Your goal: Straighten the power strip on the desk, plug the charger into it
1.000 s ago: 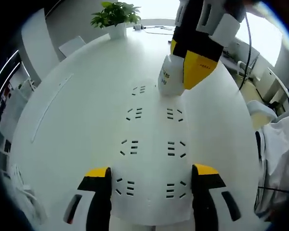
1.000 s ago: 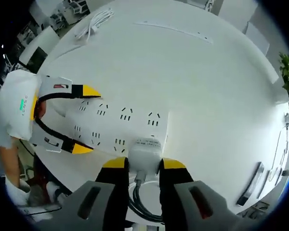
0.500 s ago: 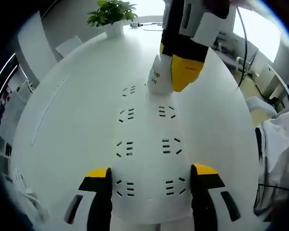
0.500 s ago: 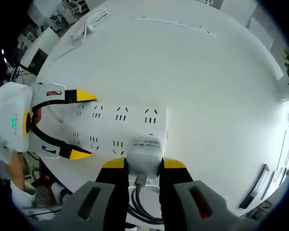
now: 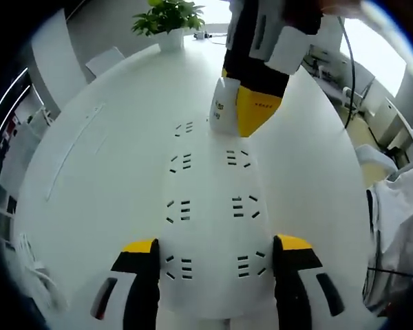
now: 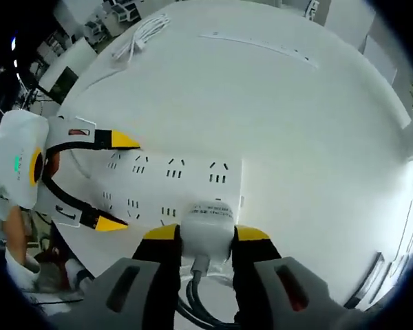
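Smooth white power strip (image 5: 213,227) flanked by spread left tool (image 5: 217,251), right tool (image 6: 205,234) pinching blocky charger (image 6: 206,228)

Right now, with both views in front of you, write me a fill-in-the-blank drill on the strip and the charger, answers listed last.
1. The right hand-held gripper is shut on the white ____ block with a dark cable.
2. The left hand-held gripper straddles one end of the flat white multi-socket power ____.
3. That strip lies on a ____ desk.
4. A potted green ____ stands at the desk's far edge in the left gripper view.

Missing words: charger; strip; white; plant
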